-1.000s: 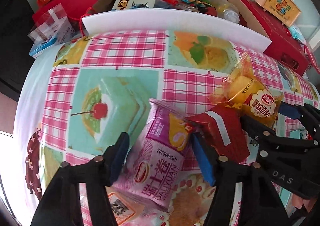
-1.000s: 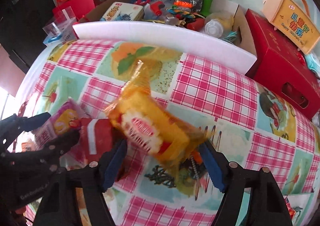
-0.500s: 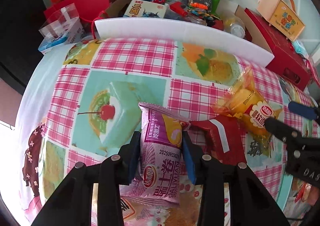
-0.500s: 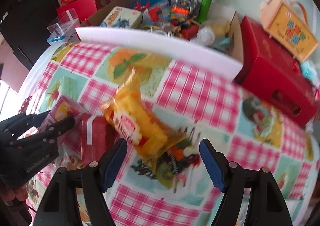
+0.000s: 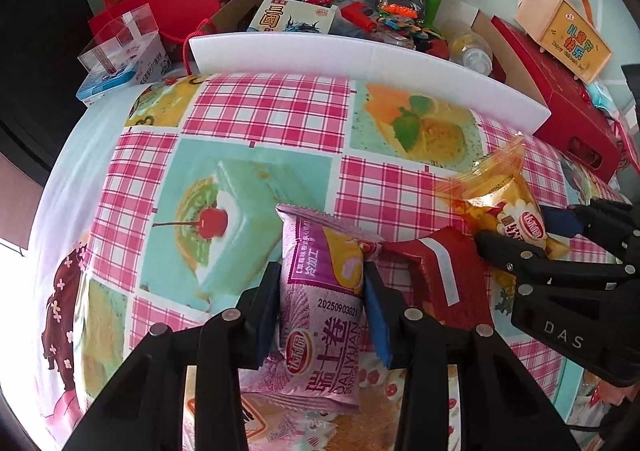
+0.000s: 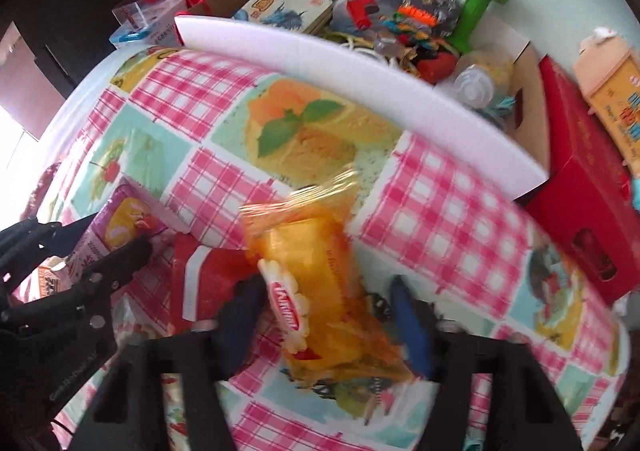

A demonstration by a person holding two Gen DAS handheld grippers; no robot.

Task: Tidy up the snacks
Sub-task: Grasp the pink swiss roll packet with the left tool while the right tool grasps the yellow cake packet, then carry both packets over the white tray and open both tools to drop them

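Steeply downward, your left gripper (image 5: 322, 301) was clamped on the purple pack (image 5: 320, 299), both pads pressing its sides as it lay on the tablecloth (image 5: 256, 111). Your right gripper (image 6: 328, 315), also tilted down, was closing around the yellow pack (image 6: 316, 271); the blur hid whether its pads touched. A red pack (image 5: 444, 271) lay between the two snacks, touching the purple one. Behind stood a white foam strip (image 5: 360, 51) and a cluttered cardboard box (image 6: 528, 91). Only the left view showed the purple pack's printed front sharply.
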